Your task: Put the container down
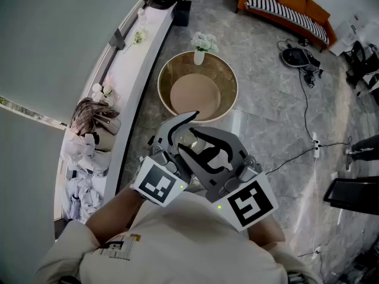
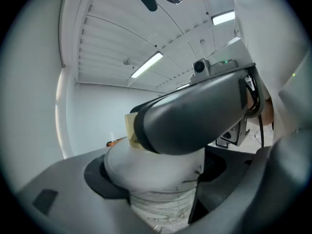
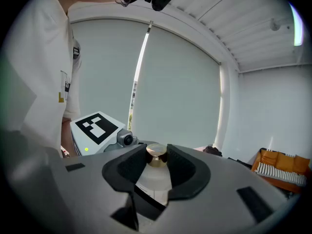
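Note:
A white container (image 1: 190, 139) with a gold cap (image 3: 157, 152) is held up in front of the person's chest, above the floor and short of the round table (image 1: 225, 108). My left gripper (image 1: 177, 138) is shut wide on its white body (image 2: 161, 199), with a jaw pressing on each side. My right gripper (image 1: 208, 152) reaches across from the right, and its dark pads (image 3: 187, 167) are shut on the gold cap. In the left gripper view the right gripper's grey jaw lies across the top of the container and hides the cap.
The round table has a gold rim and a beige top; a vase of white flowers (image 1: 203, 43) stands at its far edge. A white ledge (image 1: 127, 58) with bags and flowers runs along the left wall. An orange sofa (image 1: 290, 7) and floor cables (image 1: 308, 99) lie farther off.

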Demonstrator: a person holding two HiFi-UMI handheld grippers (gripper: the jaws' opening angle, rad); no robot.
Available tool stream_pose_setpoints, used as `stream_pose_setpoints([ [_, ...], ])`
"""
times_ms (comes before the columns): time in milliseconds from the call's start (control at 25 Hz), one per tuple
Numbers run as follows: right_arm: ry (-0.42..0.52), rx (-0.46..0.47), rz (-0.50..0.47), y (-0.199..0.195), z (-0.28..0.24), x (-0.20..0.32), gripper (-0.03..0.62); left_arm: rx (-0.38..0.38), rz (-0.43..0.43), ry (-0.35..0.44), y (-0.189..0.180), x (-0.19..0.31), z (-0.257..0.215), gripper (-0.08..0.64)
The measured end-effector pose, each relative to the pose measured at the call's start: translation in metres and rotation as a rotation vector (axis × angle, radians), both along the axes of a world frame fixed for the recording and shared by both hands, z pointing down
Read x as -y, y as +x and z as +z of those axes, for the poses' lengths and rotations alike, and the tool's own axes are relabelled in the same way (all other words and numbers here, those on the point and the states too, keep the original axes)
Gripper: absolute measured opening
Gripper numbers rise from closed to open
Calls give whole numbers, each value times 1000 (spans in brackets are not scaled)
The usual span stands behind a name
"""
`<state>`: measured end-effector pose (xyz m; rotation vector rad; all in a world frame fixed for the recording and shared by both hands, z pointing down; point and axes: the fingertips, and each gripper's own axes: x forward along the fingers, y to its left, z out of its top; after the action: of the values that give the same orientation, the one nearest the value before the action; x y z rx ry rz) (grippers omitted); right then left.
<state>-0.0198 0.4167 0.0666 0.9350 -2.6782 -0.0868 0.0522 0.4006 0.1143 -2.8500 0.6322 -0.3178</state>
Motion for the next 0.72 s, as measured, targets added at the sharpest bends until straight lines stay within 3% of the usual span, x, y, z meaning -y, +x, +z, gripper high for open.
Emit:
stream_pose_setpoints([
  [720, -14, 51, -5, 25, 4, -2, 131, 28, -26, -34, 24, -2, 9, 375],
])
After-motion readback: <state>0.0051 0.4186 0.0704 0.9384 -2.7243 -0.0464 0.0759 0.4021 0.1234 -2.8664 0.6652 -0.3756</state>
